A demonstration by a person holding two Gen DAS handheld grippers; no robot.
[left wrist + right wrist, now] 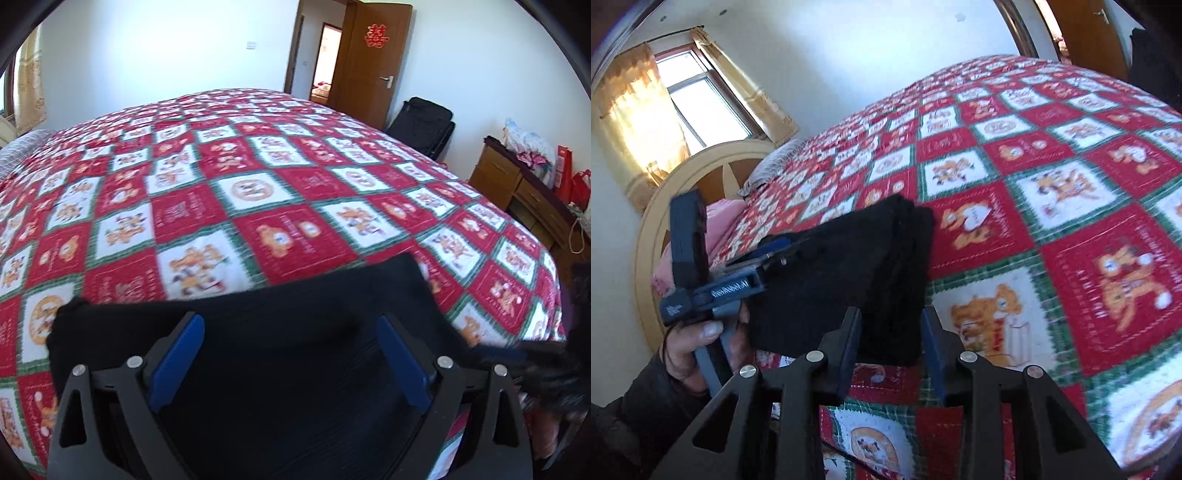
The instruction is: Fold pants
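Black pants lay folded into a thick pad near the bed's front edge, on the red checkered quilt. Soft, limp and light-looking; best pinched at the stacked fold edge. Left gripper hung wide open over them, gripping nothing. Right gripper straddled the near corner, pads seemingly not pressing. Plenty of bare quilt beyond.

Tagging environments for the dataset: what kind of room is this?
A home bedroom, most likely. A large bed under a red, white and green patchwork quilt fills both views, with a curved headboard below a curtained window. A wooden door and a wooden dresser stand along the wall.
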